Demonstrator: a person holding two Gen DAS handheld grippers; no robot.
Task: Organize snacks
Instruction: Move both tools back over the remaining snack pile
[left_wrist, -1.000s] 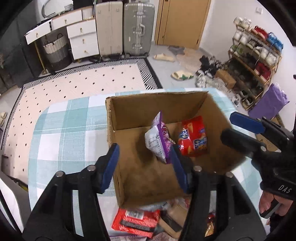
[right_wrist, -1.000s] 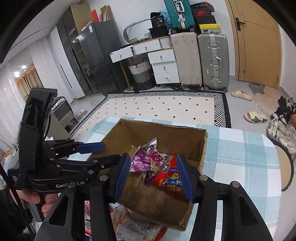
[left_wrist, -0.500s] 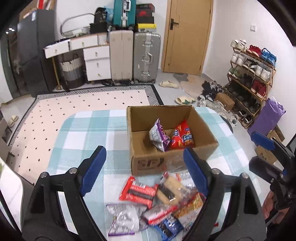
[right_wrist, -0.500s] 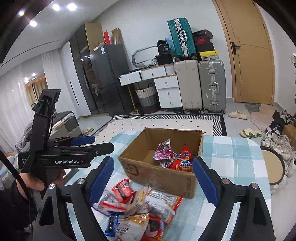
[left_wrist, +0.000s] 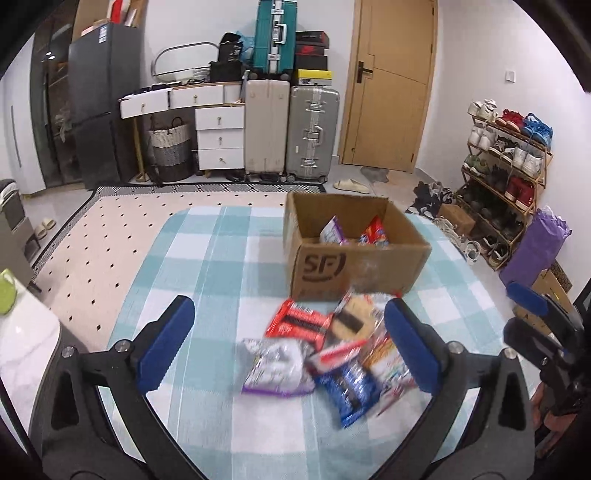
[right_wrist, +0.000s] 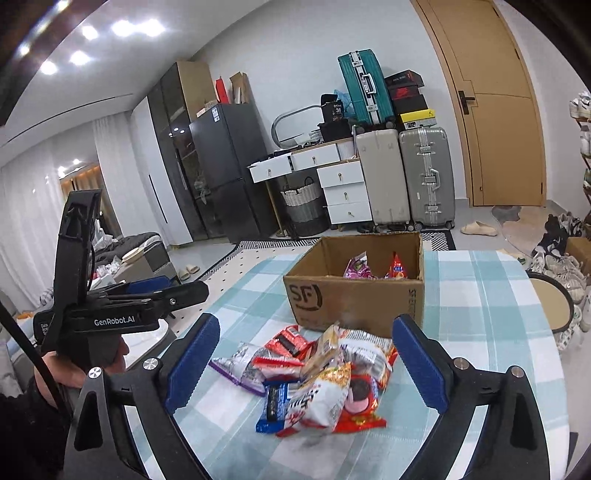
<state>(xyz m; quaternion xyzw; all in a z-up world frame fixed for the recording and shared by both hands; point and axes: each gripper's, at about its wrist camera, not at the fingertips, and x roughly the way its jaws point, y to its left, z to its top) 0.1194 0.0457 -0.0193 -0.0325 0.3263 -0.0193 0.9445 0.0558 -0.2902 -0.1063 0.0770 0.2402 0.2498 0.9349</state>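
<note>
Both claws stand wide apart and hold nothing. The snack pile (right_wrist: 314, 376) lies on the checked worktop (right_wrist: 480, 332), just before the SF carton (right_wrist: 354, 299) (two packets already inside). It sits directly ahead of the right claw (right_wrist: 303, 369), nearer than the left claw (left_wrist: 284, 347).

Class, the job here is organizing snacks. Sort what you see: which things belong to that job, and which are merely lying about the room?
Part of the job:
cardboard box
purple packet and red packet inside it
snack pile on the table
left gripper, open
right gripper, open

Just lying about:
suitcases
slipper
shoe rack
laundry basket
</note>
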